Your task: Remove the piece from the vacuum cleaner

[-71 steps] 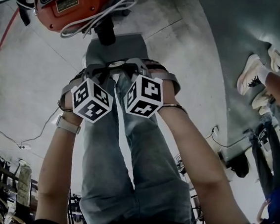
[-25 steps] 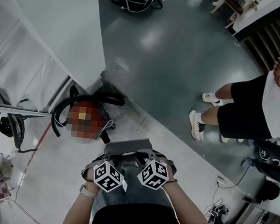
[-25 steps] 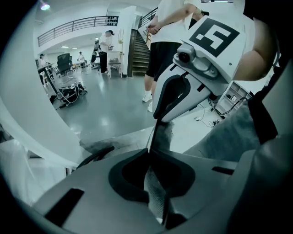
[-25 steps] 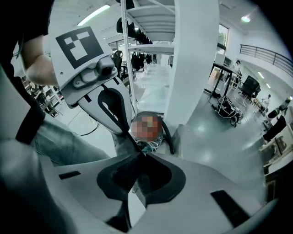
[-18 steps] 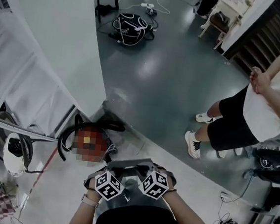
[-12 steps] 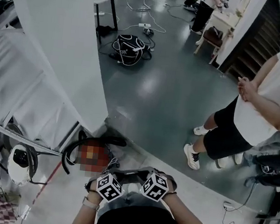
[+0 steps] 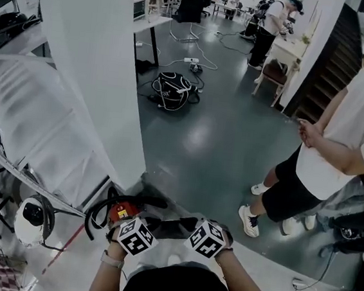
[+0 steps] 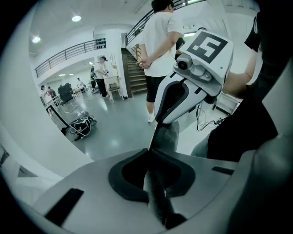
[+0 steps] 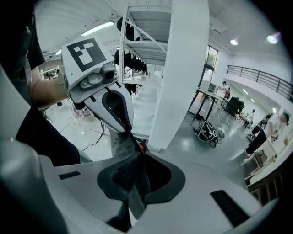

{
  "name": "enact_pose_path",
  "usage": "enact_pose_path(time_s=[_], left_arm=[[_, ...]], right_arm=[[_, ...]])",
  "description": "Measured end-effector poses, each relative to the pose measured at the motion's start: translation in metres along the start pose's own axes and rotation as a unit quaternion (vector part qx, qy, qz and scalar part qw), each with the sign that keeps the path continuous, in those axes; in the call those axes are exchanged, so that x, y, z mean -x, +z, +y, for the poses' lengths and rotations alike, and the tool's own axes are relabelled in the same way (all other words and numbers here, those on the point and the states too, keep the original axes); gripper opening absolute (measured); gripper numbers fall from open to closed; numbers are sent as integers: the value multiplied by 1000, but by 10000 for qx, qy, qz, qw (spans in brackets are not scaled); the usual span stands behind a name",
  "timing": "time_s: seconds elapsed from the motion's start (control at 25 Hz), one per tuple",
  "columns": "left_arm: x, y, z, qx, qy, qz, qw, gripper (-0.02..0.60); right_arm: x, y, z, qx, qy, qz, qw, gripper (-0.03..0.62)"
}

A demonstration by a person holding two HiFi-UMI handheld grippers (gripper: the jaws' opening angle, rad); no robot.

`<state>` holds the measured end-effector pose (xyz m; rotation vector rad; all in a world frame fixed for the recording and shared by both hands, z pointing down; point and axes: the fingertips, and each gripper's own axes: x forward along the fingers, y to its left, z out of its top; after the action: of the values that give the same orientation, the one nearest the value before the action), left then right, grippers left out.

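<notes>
Dark polished floor (image 7: 222,133) fills the hall, and the vacuum (image 7: 121,211) stands on it at the foot of a white pillar (image 7: 93,68). Both the left gripper (image 8: 152,163) and the right gripper (image 9: 137,170) are clamped on the grey piece (image 7: 174,227), one at each end, holding it off the floor on the near side of the vacuum. Head view shows the vacuum's red body and black hose (image 7: 134,200); the gripper views instead show the pads (image 8: 126,178) closed on the piece's thin edge.

A big open lab or workroom: desks (image 7: 148,22), chairs (image 7: 190,7), cables (image 7: 173,90) on a shiny floor (image 7: 217,145), and stairs (image 7: 323,72).
</notes>
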<state>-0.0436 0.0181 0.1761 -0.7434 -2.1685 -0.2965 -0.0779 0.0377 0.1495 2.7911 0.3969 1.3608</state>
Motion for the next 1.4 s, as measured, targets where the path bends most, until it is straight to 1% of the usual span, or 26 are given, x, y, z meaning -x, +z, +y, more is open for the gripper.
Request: enact_pose_path(time_s=[0.12, 0.32, 0.6, 0.8, 1.12, 1.4], left_arm=[[21, 14, 14, -96, 310, -178, 9993, 37], [45, 31, 32, -214, 782, -375, 9960, 37], [59, 34, 41, -281, 1135, -437, 9922, 37], [64, 31, 45, -303, 1203, -442, 9913, 38], [61, 29, 44, -310, 1246, -418, 9908, 38], [62, 22, 44, -279, 1241, -374, 9912, 38]], right_arm=[[14, 25, -9, 225, -264, -171, 9993, 52], [27, 53, -21, 467, -484, -420, 9969, 52], [30, 67, -23, 640, -661, -608, 9939, 52], [27, 72, -20, 596, -727, -675, 9933, 52], [25, 68, -19, 577, -809, -744, 9923, 49], [20, 69, -13, 595, -801, -742, 9922, 49]])
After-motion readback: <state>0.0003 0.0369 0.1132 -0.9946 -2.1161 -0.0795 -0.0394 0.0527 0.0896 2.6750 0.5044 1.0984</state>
